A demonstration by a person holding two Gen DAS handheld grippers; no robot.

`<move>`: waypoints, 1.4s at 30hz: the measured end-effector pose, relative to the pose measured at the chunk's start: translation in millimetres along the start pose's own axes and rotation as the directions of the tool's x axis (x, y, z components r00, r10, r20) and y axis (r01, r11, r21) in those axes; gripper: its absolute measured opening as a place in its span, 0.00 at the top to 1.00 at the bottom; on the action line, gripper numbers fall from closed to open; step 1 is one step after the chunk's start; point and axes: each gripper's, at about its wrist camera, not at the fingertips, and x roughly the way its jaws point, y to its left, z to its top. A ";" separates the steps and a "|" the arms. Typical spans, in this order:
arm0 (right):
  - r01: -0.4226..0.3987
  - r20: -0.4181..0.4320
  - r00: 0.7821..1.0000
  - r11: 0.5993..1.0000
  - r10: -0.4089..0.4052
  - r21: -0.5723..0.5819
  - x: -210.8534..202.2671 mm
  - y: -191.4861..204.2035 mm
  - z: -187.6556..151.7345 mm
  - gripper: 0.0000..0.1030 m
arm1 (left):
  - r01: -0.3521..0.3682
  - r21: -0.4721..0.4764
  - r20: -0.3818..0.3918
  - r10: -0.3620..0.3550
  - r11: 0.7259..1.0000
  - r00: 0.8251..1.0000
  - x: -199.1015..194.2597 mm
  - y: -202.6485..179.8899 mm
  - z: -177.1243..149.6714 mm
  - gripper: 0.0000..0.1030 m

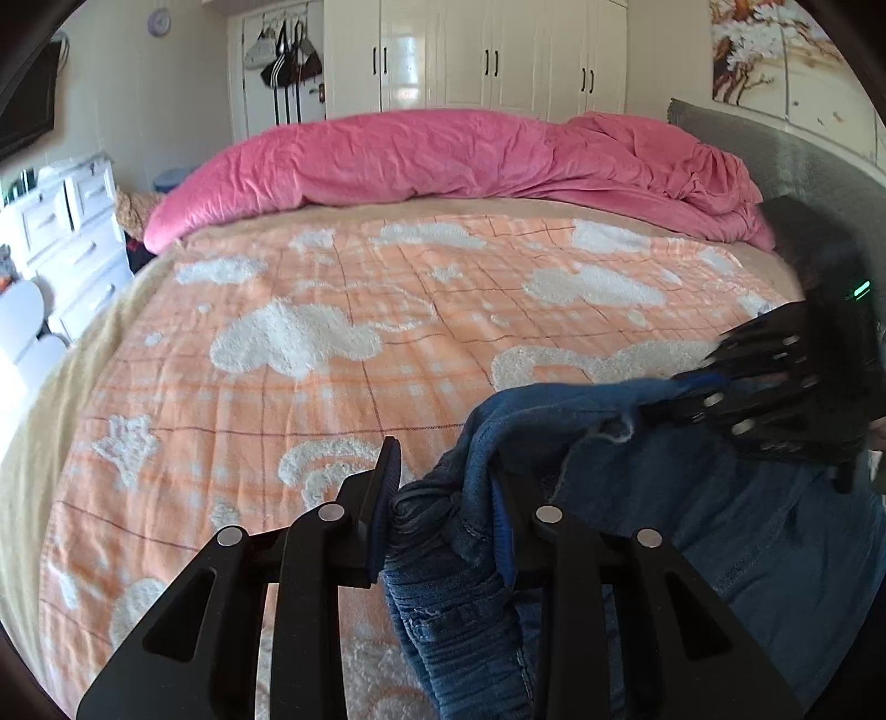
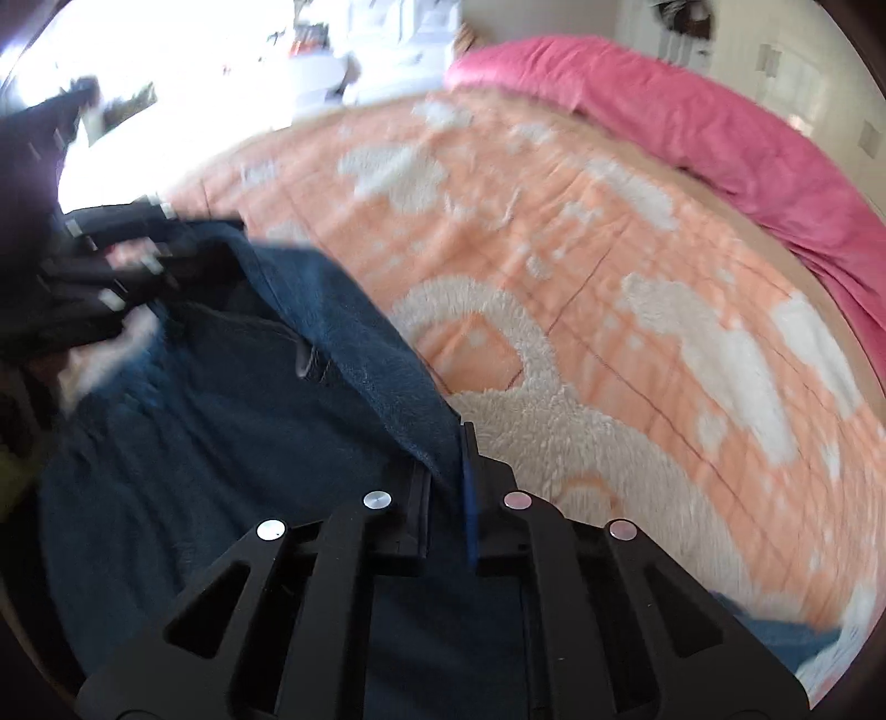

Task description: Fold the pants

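Observation:
Blue denim pants [image 1: 692, 515] hang between my two grippers above the bed. My left gripper [image 1: 446, 498] is shut on a bunched part of the pants' elastic waistband. My right gripper [image 2: 454, 471] is shut on an edge of the pants [image 2: 232, 421]; it also shows in the left wrist view [image 1: 698, 382] at the right, gripping the cloth. The left gripper appears blurred at the left of the right wrist view [image 2: 127, 277]. The lower part of the pants is out of sight.
The bed carries an orange checked blanket [image 1: 343, 343] with fluffy white shapes. A rolled pink duvet [image 1: 443, 160] lies along its far side. White wardrobes [image 1: 487, 50] stand behind, a white dresser [image 1: 72, 232] at the left, a grey headboard [image 1: 797, 160] at the right.

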 end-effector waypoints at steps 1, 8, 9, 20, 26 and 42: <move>-0.001 0.030 1.000 1.000 0.001 0.022 -8.6 0.2 -1.0 0.96 | -0.006 0.013 0.009 0.006 1.000 1.000 -4.5 -2.5 -1.4 0.73; -0.024 0.175 0.985 0.992 0.001 0.127 -80.1 36.6 -27.2 0.97 | 0.038 -0.005 0.078 -0.038 0.999 0.996 -68.6 -14.1 -14.9 0.73; -0.033 0.173 0.985 0.990 0.009 0.135 -87.3 45.4 -33.5 0.97 | 0.048 -0.008 0.084 -0.047 0.999 0.995 -75.1 -14.9 -19.5 0.73; -0.081 0.120 0.990 0.992 0.069 0.093 -120.6 134.0 -101.4 0.97 | 0.092 0.016 0.002 -0.092 0.996 0.996 -137.4 -25.0 -98.6 0.70; -0.106 0.050 0.994 0.989 0.102 0.102 -107.5 155.4 -123.9 0.94 | 0.075 0.010 -0.073 -0.074 0.997 0.995 -140.4 -23.9 -125.3 0.61; -0.130 -0.062 0.989 0.987 0.136 0.098 -78.2 183.8 -147.8 0.72 | 0.112 -0.090 -0.016 -0.114 0.990 0.993 -200.5 -5.0 -120.0 0.46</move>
